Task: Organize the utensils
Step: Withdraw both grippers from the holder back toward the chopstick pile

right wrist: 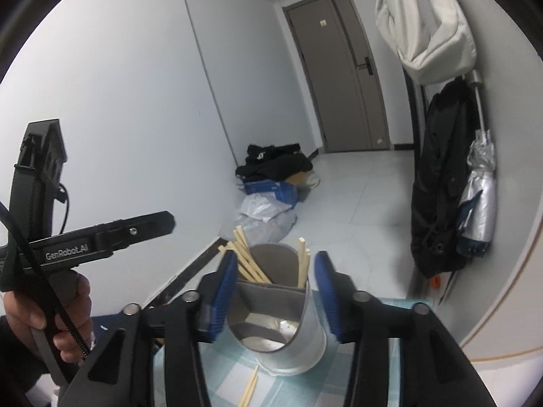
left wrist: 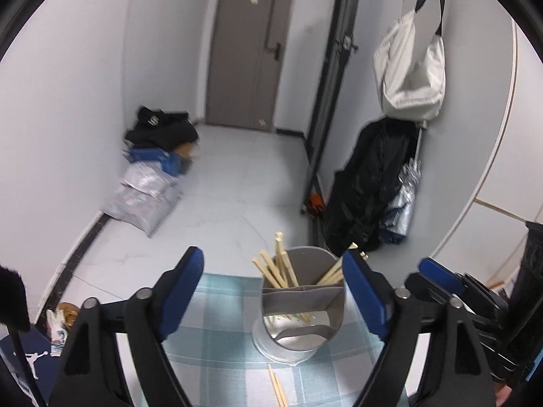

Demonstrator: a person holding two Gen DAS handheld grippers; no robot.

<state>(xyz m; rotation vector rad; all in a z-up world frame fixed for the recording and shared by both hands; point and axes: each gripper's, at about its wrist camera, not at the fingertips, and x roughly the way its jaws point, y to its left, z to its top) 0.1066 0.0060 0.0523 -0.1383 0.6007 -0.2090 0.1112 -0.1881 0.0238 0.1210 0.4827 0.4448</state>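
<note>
Up front in the left wrist view, your left claw [left wrist: 273, 288] stands wide and empty, its blue pads either side of the grey holder [left wrist: 300, 308] without touching it. That holder stands upright on the checked cloth [left wrist: 220, 332] near the bench's far edge, chopsticks [left wrist: 278, 268] leaning in its rear compartments. One loose chopstick pair [left wrist: 278, 388] lies on the cloth nearer you. From the right wrist view, your right claw [right wrist: 275, 291] is partly open and empty, flanking the holder's rim, while your hand [right wrist: 47, 318] grips the left tool.

Left hand-held gripper [left wrist: 273, 291] with jaws wide apart, empty, framing a grey divided holder [left wrist: 300, 308] of chopsticks [left wrist: 276, 268]; one loose chopstick [left wrist: 278, 388] lies just before the holder.
</note>
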